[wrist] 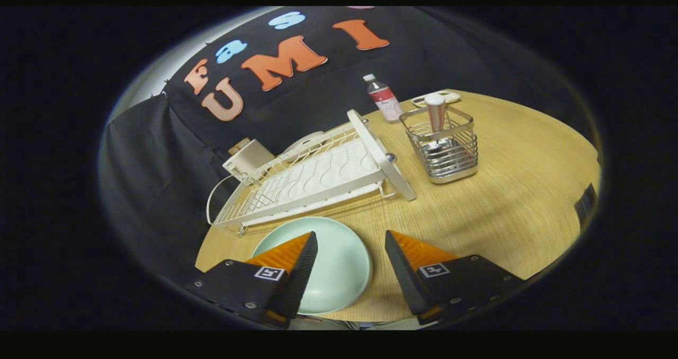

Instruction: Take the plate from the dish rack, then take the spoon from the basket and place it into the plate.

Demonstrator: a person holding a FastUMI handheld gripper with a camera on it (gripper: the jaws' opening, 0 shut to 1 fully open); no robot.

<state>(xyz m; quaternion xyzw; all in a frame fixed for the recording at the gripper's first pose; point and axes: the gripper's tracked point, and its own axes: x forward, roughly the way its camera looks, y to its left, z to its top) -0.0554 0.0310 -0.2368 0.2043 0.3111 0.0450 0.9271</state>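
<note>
Plate [339, 269] lies on table [503, 200] beside dish rack [312, 179], gripper [350, 242] wide and empty, so spoon [436, 113] in basket [445, 147] likely comes next.

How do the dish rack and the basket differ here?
The dish rack is white, long, low and tilted; the basket is bare metal, small, tall and upright. The rack's wire bed looks empty; the basket holds a spoon, handle up. Both are wire, on the table, beyond the open fingers.
</note>
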